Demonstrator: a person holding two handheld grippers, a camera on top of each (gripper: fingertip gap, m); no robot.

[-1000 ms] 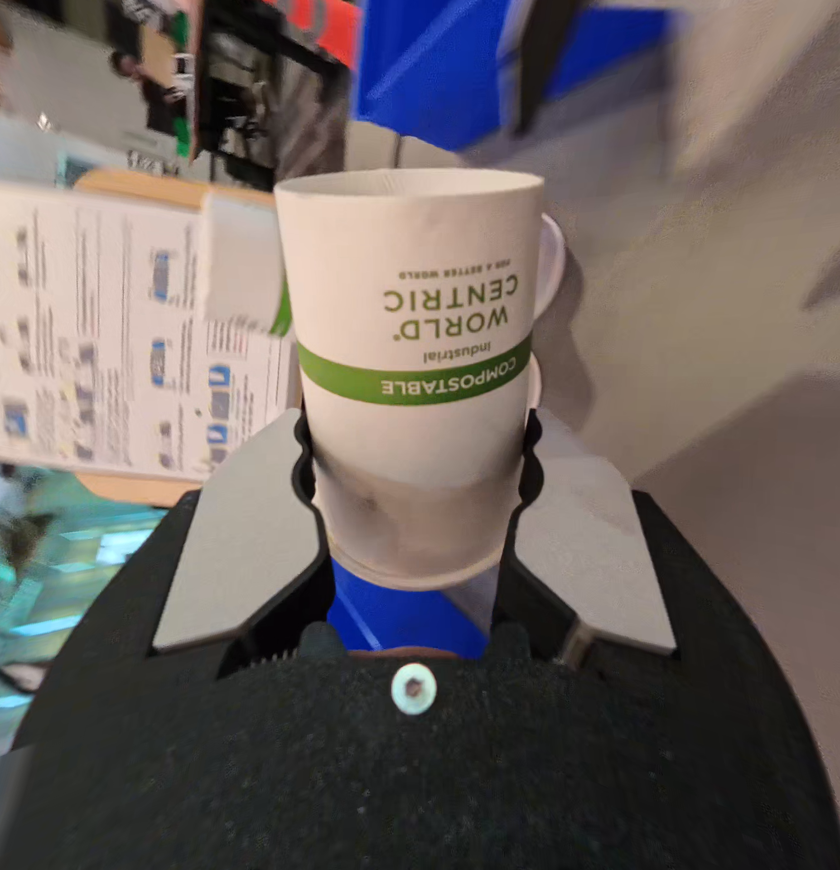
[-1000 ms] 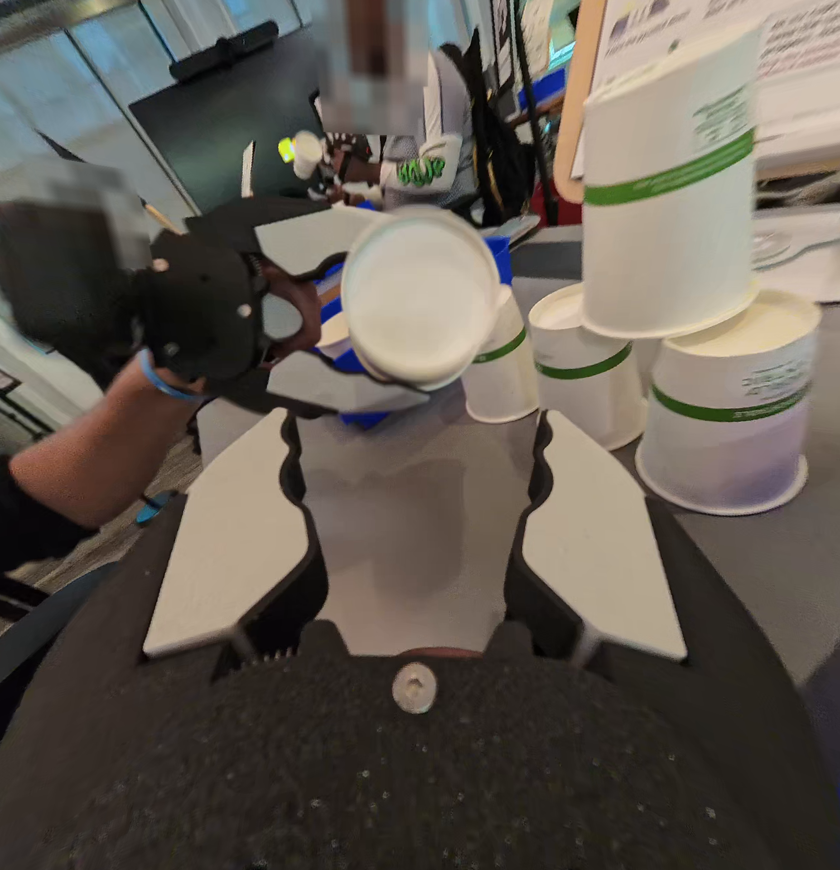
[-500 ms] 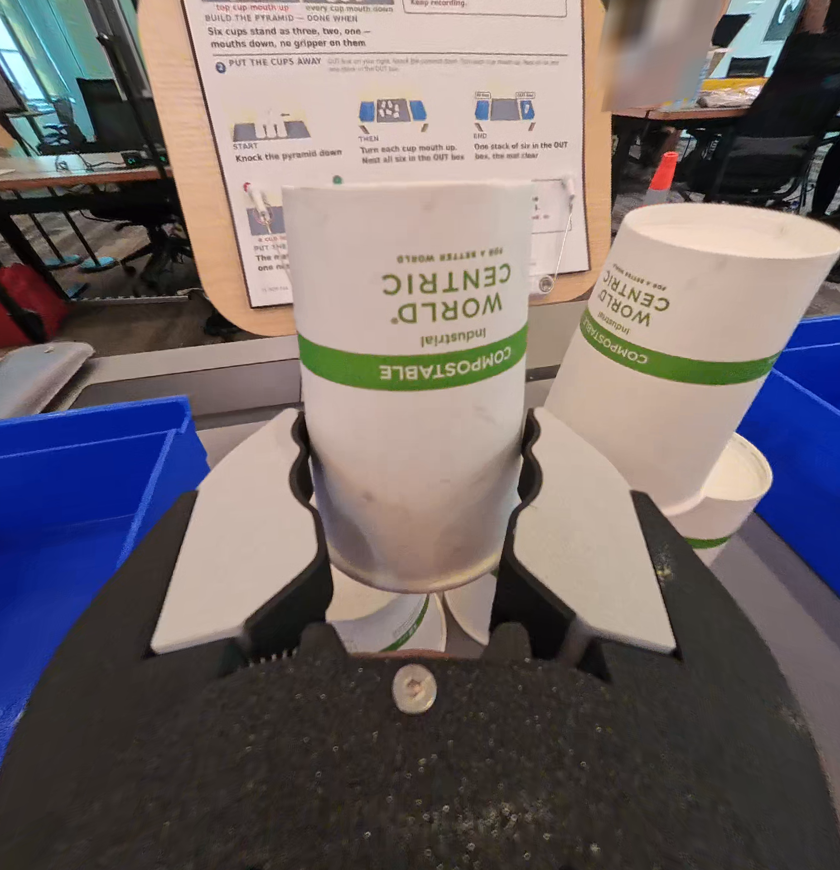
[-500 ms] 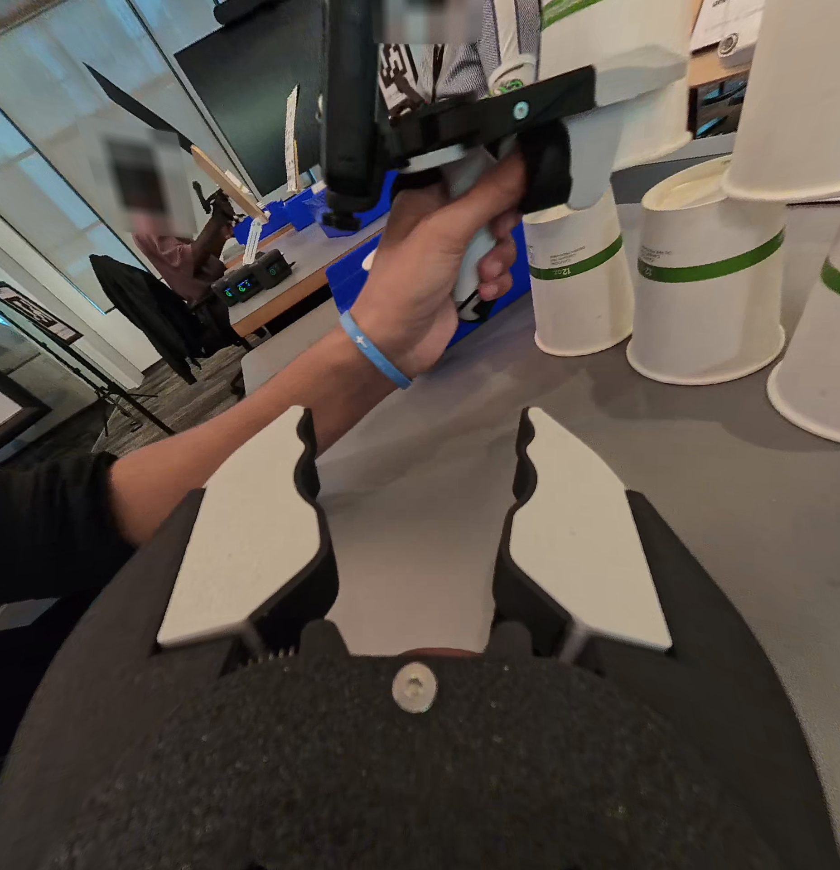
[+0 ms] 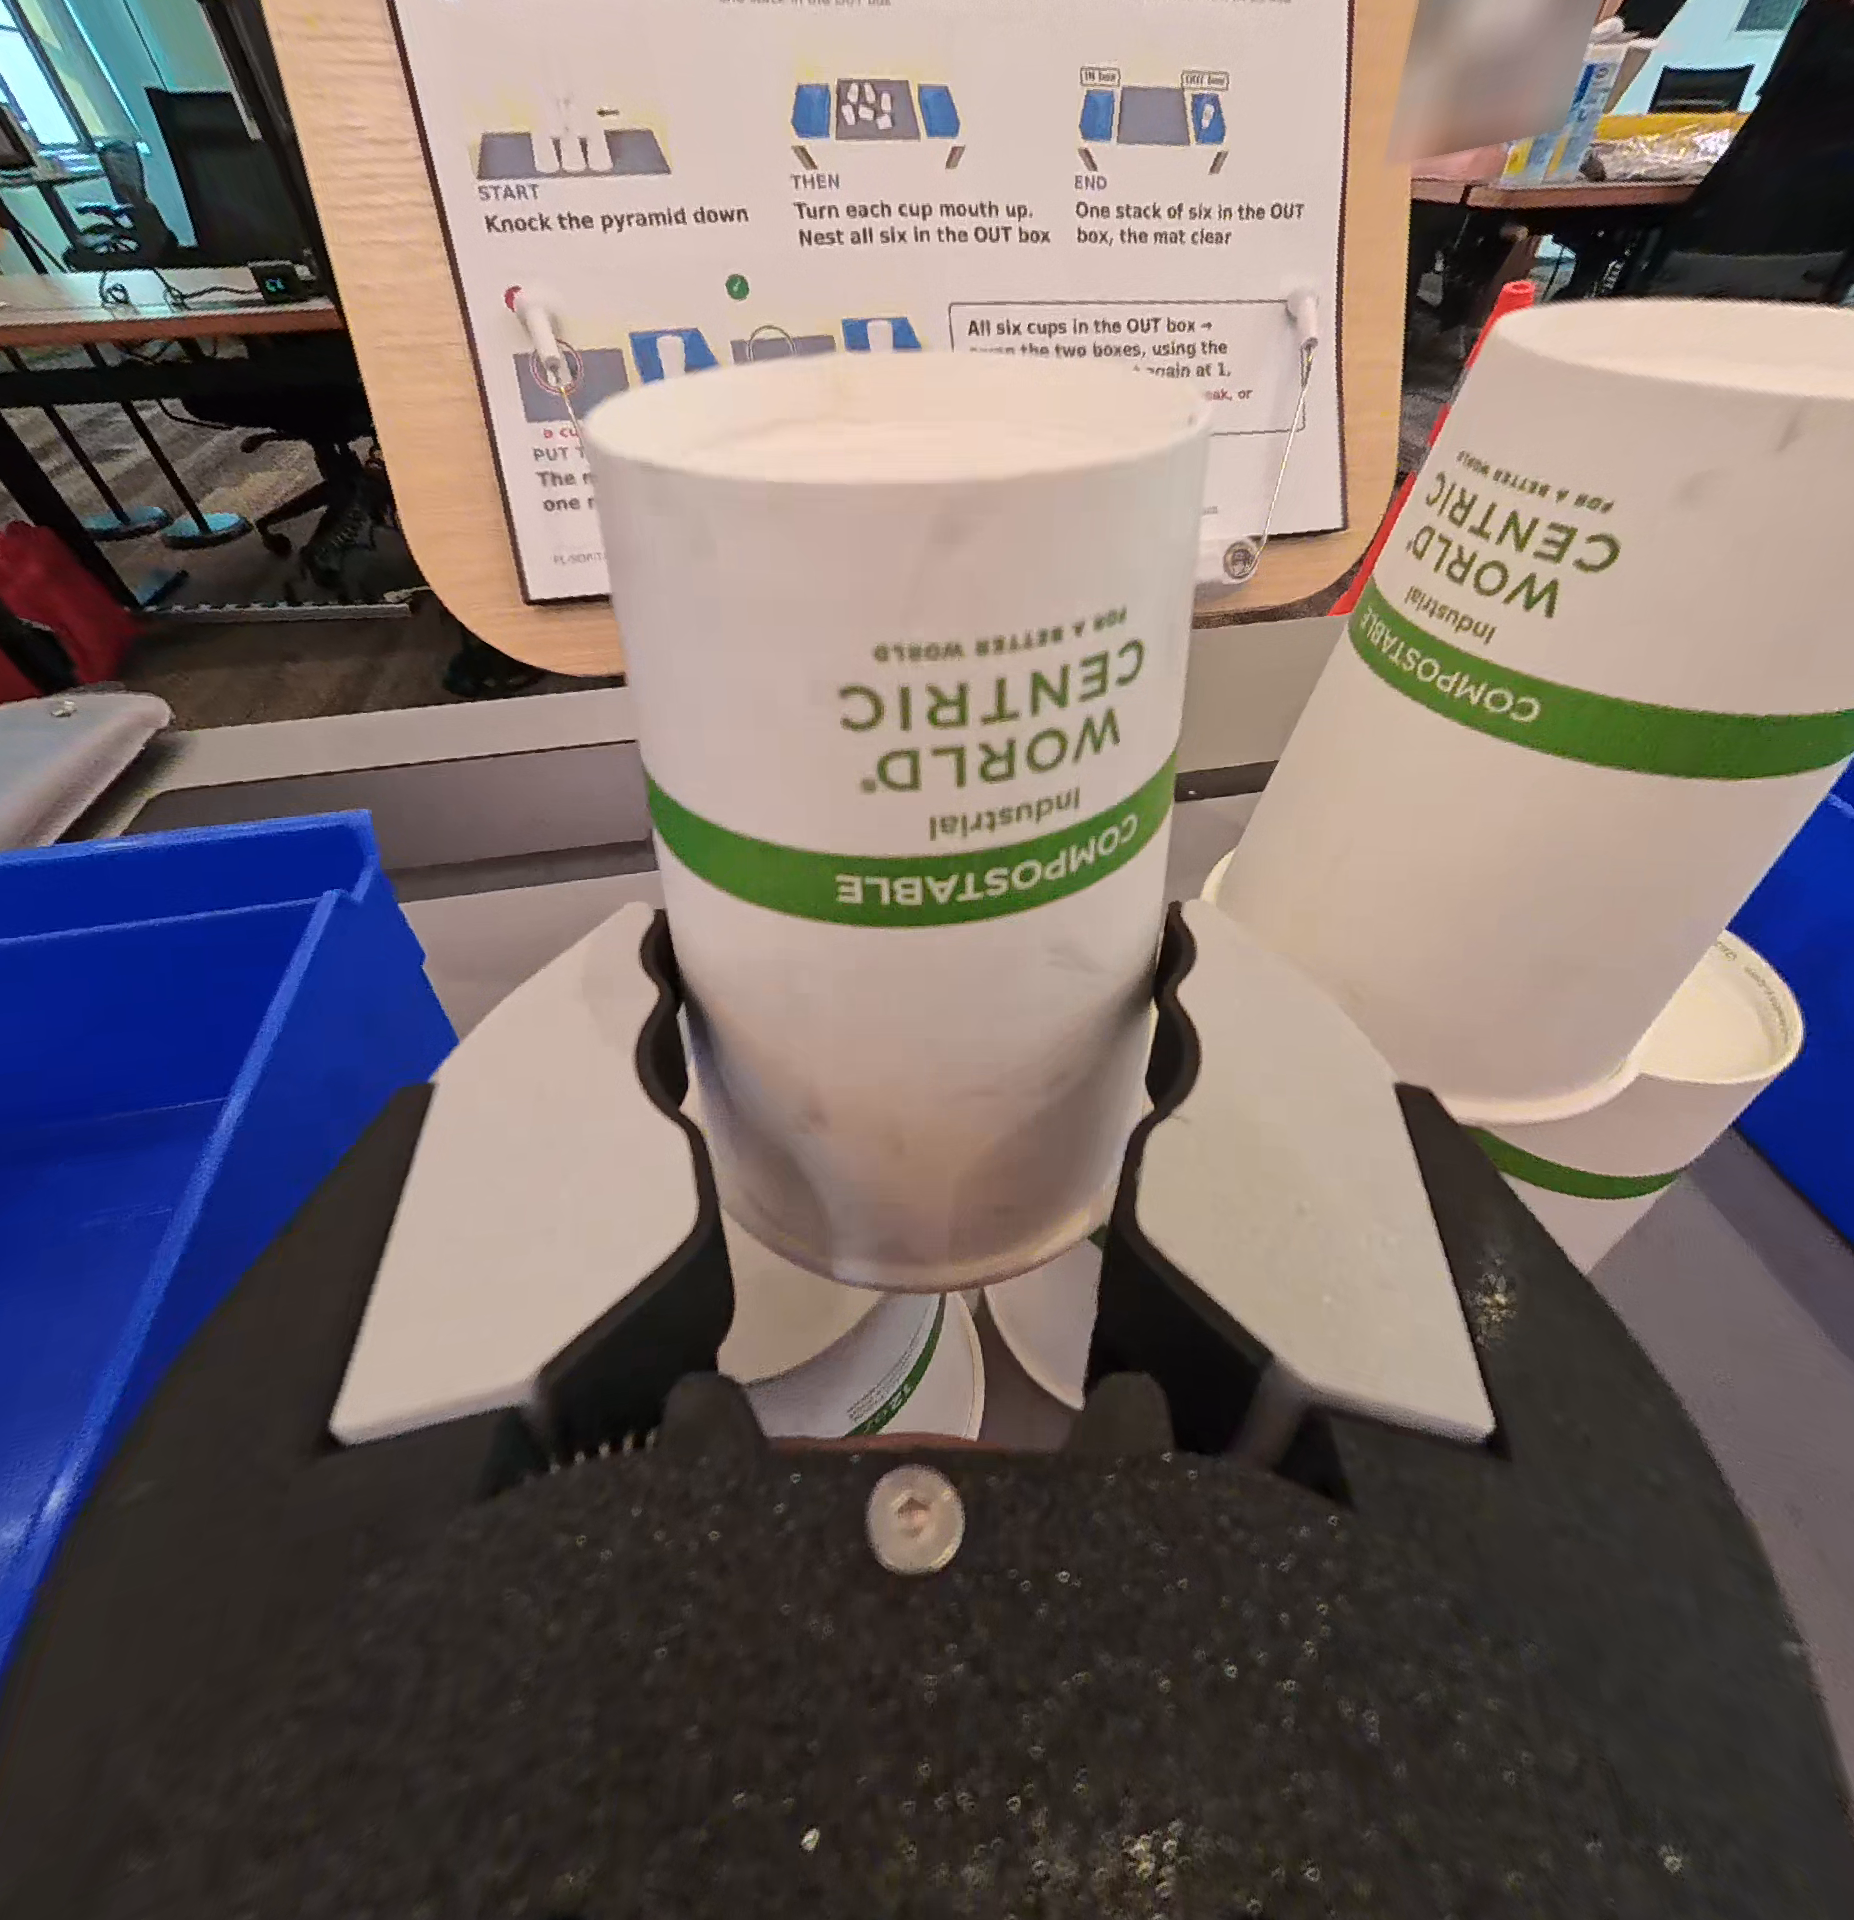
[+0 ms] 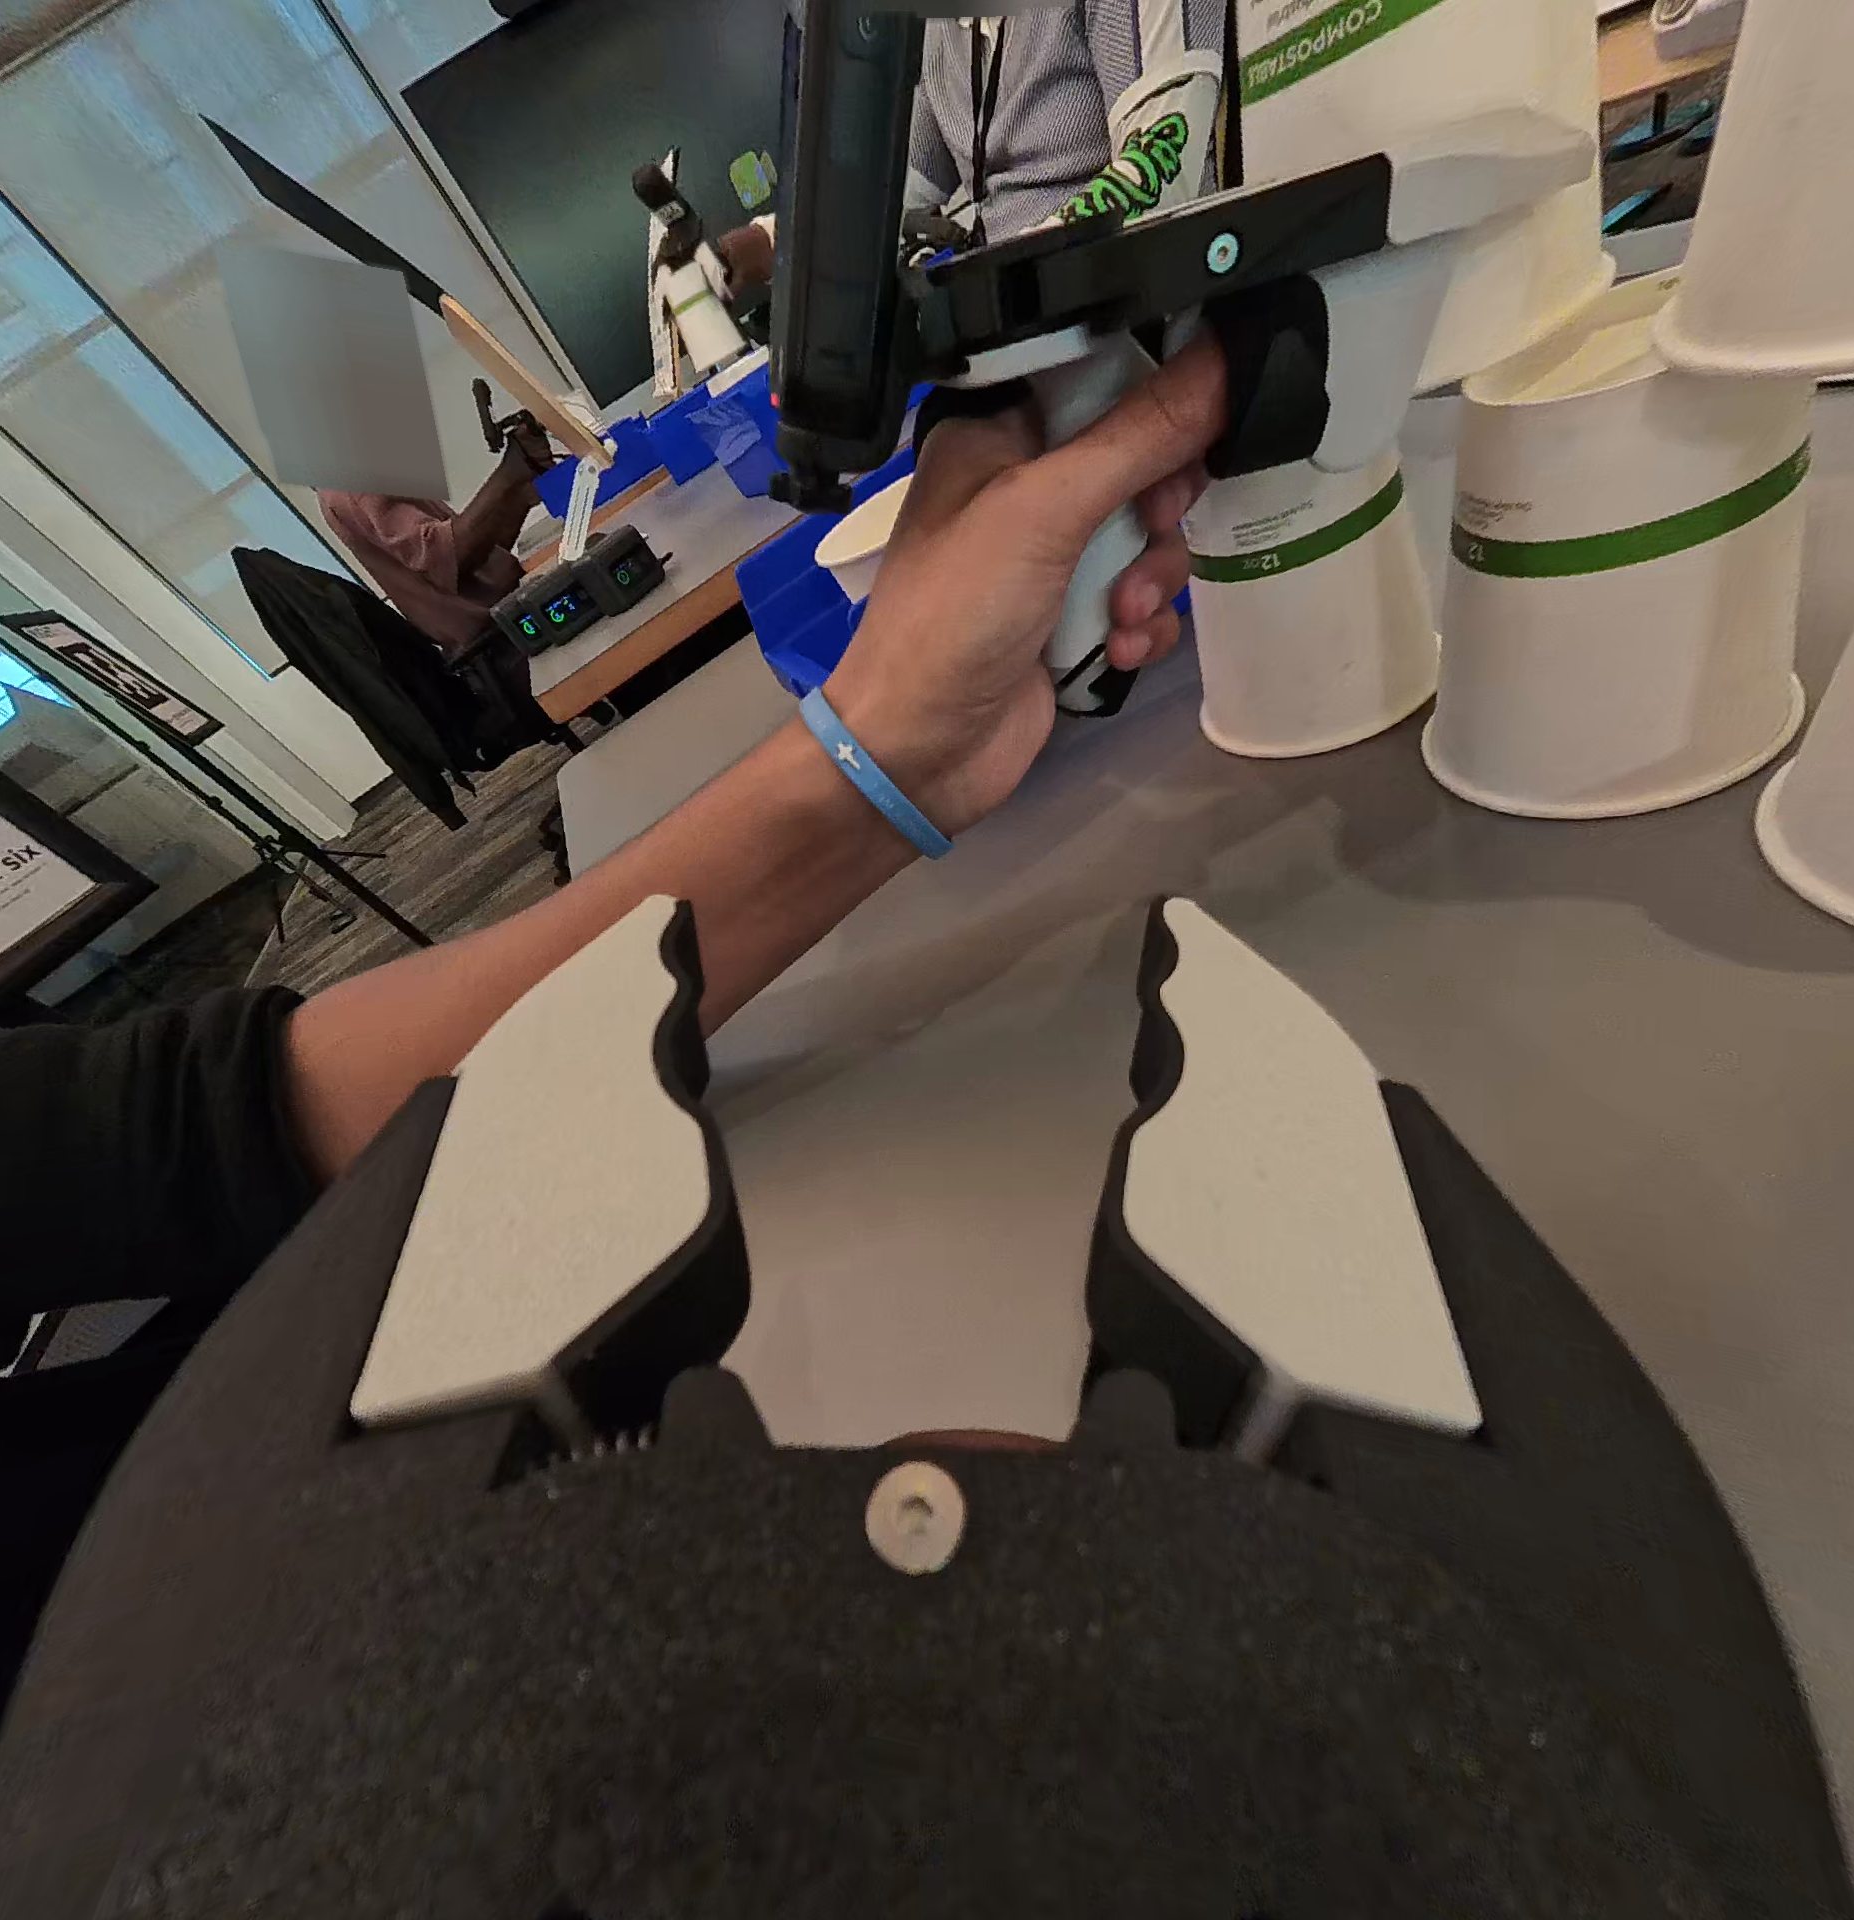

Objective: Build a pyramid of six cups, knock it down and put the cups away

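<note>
Left wrist view: cup (image 5: 907, 831) clamped between left tool (image 5: 910, 1049) fingers.

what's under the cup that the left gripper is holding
Under the held cup, in the left gripper, the tops of two upside-down cups show in the gap. The gripper body hides whether it touches them.

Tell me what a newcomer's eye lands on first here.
First, the upside-down paper cup clamped in the left hand-held gripper, dead centre of the left wrist view, above two bottom-row cups. Beside it, right, a second-row cup already sits on the row. The right hand-held gripper hangs open and empty over the grey table.
</note>
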